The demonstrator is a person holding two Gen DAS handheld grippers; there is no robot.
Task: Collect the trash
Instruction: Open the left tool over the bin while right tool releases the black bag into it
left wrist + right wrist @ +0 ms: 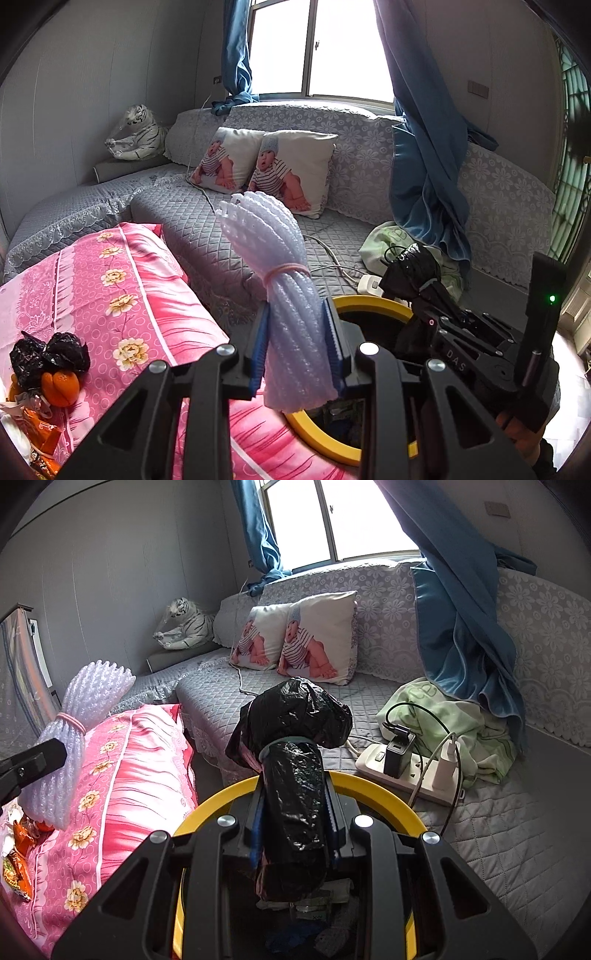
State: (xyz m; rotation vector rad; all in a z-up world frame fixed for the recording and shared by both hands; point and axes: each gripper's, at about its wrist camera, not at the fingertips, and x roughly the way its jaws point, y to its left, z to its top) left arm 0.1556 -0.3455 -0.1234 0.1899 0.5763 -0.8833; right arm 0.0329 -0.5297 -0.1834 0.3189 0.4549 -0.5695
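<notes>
My left gripper [298, 347] is shut on a bundle of white foam netting [284, 280] tied with a pink rubber band; the same bundle [70, 738] appears at the left of the right wrist view. My right gripper [293, 827] is shut on a rolled black plastic bag [291, 768] bound with a band, which also shows in the left wrist view as the black bag [413, 273]. Both bundles hang over the yellow-rimmed bin [369, 786], whose rim [373, 301] shows behind the netting. Scraps lie inside the bin.
A pink flowered quilt [122, 295] lies left of the bin, with a small black bag [48, 354], an orange peel [61, 387] and snack wrappers [16, 864] on it. A grey sofa [498, 834] holds a power strip with chargers [406, 771], a green cloth [454, 723] and two cushions [295, 642].
</notes>
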